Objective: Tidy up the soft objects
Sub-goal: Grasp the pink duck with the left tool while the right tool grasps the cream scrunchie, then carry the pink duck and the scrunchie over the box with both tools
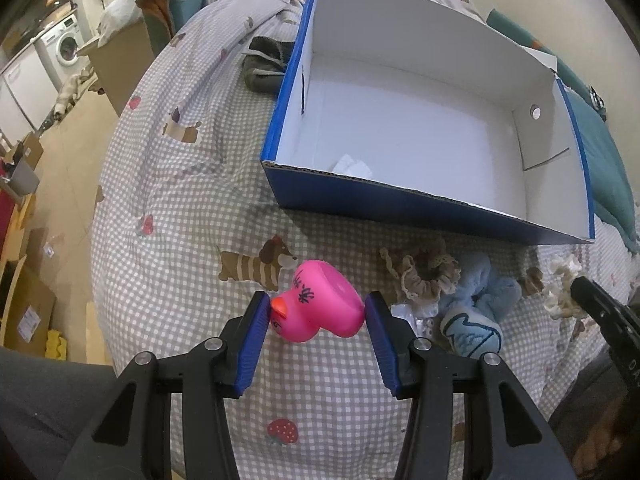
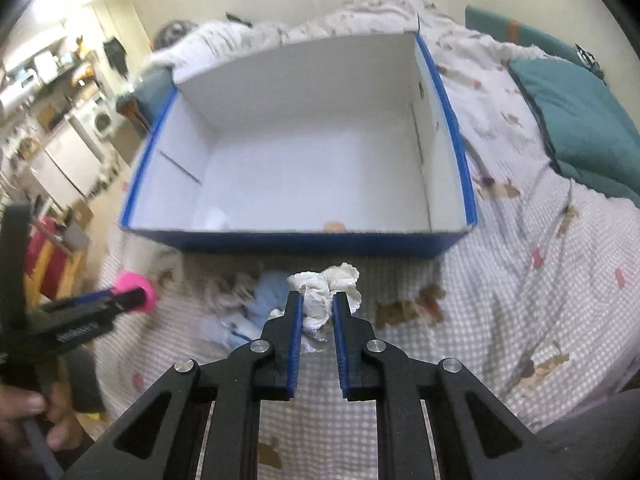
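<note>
Pads of the left gripper (image 1: pixel 316 312) are pressed on either side of a pink rubber duck (image 1: pixel 318 306) at 12 o'clock, seemingly clamped for lifting. A crumpled white lace scrunchie (image 2: pixel 328 292) is pinched by the nearly closed right gripper (image 2: pixel 316 300). Farther at 12 o'clock, the open blue cardboard box (image 2: pixel 296 242) is judged the destination.

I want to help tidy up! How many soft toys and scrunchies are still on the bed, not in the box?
4: pink duck between the left gripper's fingers, brown scrunchie, blue plush beside it, white scrunchie in the right gripper. More may hide.
</note>
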`<act>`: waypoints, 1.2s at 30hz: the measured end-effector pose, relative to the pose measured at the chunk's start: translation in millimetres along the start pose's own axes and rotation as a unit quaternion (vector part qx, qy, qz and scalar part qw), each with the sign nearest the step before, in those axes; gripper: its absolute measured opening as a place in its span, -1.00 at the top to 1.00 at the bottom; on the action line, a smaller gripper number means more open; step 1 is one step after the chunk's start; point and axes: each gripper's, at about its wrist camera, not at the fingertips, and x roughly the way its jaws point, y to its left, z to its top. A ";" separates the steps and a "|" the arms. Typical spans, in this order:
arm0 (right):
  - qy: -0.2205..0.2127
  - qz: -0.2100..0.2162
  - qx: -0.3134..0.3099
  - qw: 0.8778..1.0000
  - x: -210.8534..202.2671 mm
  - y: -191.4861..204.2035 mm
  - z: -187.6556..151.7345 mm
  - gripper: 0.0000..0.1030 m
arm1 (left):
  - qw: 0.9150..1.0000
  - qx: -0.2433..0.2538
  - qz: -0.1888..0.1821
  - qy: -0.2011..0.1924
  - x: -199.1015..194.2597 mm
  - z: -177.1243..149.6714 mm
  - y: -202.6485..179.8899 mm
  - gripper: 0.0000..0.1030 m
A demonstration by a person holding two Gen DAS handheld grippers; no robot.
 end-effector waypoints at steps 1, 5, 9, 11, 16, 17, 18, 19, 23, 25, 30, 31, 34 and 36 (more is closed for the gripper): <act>-0.001 0.003 -0.001 1.000 0.8 0.5 1.2 0.68 | 1.000 0.000 0.001 -0.001 -0.9 -0.2 -0.4 0.12; 0.002 0.009 -0.007 1.000 8.4 7.0 -2.9 0.68 | 1.000 0.005 0.003 -0.004 -3.4 -2.3 -1.4 0.12; -0.006 0.018 -0.013 1.000 8.0 11.4 -3.9 0.68 | 1.000 0.007 0.009 0.001 -0.8 -5.2 -2.0 0.11; -0.008 0.021 -0.017 1.000 8.2 12.2 -4.3 0.68 | 1.000 0.007 0.013 0.003 1.6 -5.8 -2.2 0.11; -0.003 0.026 -0.021 0.999 11.9 14.5 -6.0 0.68 | 1.000 0.005 0.021 0.002 3.0 -6.8 -0.4 0.11; -0.001 0.026 -0.021 0.999 12.7 14.6 -6.1 0.68 | 1.000 0.007 0.023 0.001 3.0 -7.0 -0.3 0.11; 0.000 0.027 -0.021 0.999 13.1 14.6 -6.1 0.68 | 1.000 0.008 0.024 0.000 3.4 -7.5 -0.6 0.11; 0.000 0.027 -0.020 0.999 13.3 14.7 -6.0 0.68 | 1.000 0.009 0.026 0.000 3.9 -7.7 -0.5 0.11; 0.000 0.028 -0.020 0.999 13.7 15.1 -5.4 0.68 | 1.000 0.007 0.026 0.004 6.0 -7.9 0.2 0.11; 0.000 0.028 -0.020 0.999 13.9 15.3 -5.3 0.68 | 1.000 0.009 0.026 0.004 6.0 -7.8 -0.1 0.11; -0.008 0.033 -0.019 0.999 8.5 15.9 -3.8 0.68 | 1.000 0.006 0.025 -0.009 -1.1 -7.5 -0.2 0.11; -0.012 0.034 -0.019 0.999 5.5 15.8 -2.8 0.68 | 1.000 0.000 0.019 -0.012 -5.8 -5.7 0.7 0.11; -0.029 0.046 -0.016 0.998 -5.6 15.3 2.7 0.68 | 0.999 -0.001 0.003 -0.036 -25.0 6.5 -2.3 0.11; -0.047 0.055 -0.013 0.997 -14.2 14.7 10.5 0.68 | 0.998 0.005 0.001 -0.062 -40.3 15.4 -7.6 0.11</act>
